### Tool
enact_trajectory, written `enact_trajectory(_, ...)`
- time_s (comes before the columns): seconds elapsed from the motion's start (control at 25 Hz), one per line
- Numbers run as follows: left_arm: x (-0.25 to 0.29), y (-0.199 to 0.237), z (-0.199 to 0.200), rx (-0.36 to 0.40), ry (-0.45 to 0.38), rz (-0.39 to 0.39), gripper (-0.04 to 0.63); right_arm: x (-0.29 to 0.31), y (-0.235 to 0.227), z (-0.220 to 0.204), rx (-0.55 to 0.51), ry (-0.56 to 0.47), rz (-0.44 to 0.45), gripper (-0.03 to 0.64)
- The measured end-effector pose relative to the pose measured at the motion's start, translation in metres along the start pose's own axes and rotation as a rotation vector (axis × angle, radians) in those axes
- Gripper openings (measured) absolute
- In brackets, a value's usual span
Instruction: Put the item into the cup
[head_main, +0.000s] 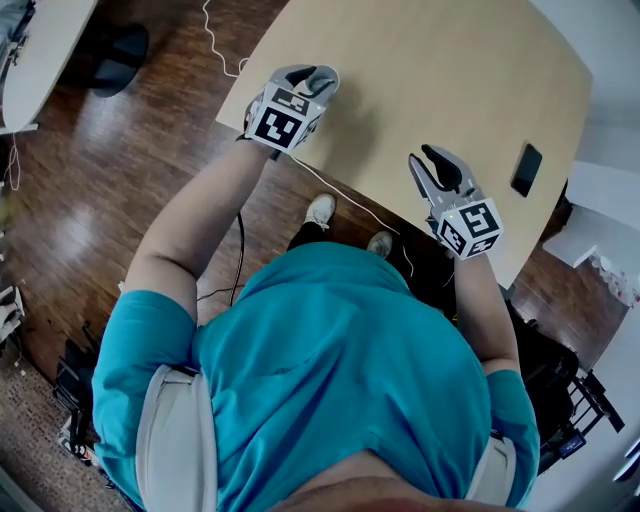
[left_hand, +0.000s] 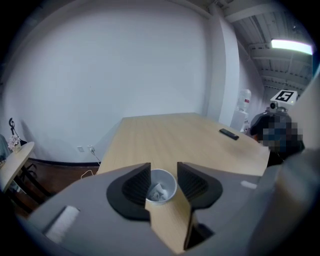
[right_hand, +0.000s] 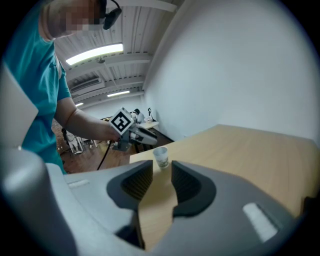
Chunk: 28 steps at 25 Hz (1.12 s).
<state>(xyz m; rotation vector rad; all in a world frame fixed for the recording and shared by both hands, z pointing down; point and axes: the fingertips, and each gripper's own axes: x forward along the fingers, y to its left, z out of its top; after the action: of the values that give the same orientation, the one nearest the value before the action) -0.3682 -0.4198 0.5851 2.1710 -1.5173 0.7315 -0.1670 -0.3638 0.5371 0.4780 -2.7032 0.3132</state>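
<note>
A person in a teal shirt (head_main: 330, 370) stands at the near corner of a light wooden table (head_main: 430, 70), a two-jaw gripper in each hand. The left gripper (head_main: 313, 75) hangs tilted down just above a small white paper cup (left_hand: 161, 185) that stands upright near the table's corner; its jaws are spread wide and hold nothing, the cup showing in the gap beyond them. The item, a crumpled white wad (left_hand: 159, 192), lies inside the cup. The right gripper (head_main: 425, 158) is held well apart from the cup, over the table's edge, with its jaws partly open and empty. A flat black device (head_main: 526, 168) lies at the table's far side.
</note>
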Motion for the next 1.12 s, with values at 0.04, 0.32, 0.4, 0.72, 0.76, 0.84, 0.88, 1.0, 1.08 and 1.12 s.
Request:
enact_trajectory(0.04, -0.004, -0.002, 0.003, -0.005, -0.023, -0.011, 0.157, 0.0, 0.0, 0.001, 0.002, -0.001, -0.006, 0.109)
enact_trajectory(0.32, -0.04, -0.052, 0.032, -0.022, -0.206, -0.235, 0.002, -0.018, -0.004, 0.016, 0.069, -0.032, -0.097, 0.106)
enact_trajectory(0.4, -0.055, -0.066, 0.037, -0.011, -0.232, -0.29, 0.002, -0.028, -0.001, 0.022, 0.083, -0.043, -0.127, 0.067)
enact_trajectory(0.72, -0.114, -0.121, 0.05, 0.033, -0.316, -0.457, 0.002, -0.099, 0.03, 0.039, 0.162, -0.134, -0.206, 0.0)
enact_trajectory(0.76, -0.119, -0.128, 0.052, 0.033, -0.328, -0.471, 0.002, -0.11, 0.032, 0.041, 0.164, -0.144, -0.217, 0.0)
enact_trajectory(0.84, -0.128, -0.141, 0.056, 0.033, -0.347, -0.487, 0.002, -0.132, 0.036, 0.042, 0.166, -0.166, -0.234, 0.0)
enact_trajectory(0.88, -0.133, -0.147, 0.057, 0.034, -0.356, -0.49, 0.002, -0.142, 0.039, 0.042, 0.167, -0.177, -0.24, 0.0)
enact_trajectory(1.0, -0.151, -0.17, 0.062, 0.035, -0.376, -0.492, 0.002, -0.176, 0.052, 0.04, 0.167, -0.212, -0.253, 0.0)
enact_trajectory(1.08, -0.165, -0.192, 0.063, 0.043, -0.384, -0.495, 0.002, -0.203, 0.063, 0.036, 0.156, -0.227, -0.262, 0.0)
enact_trajectory(1.12, -0.171, -0.204, 0.063, 0.05, -0.386, -0.494, 0.002, -0.217, 0.069, 0.032, 0.149, -0.23, -0.266, 0.0)
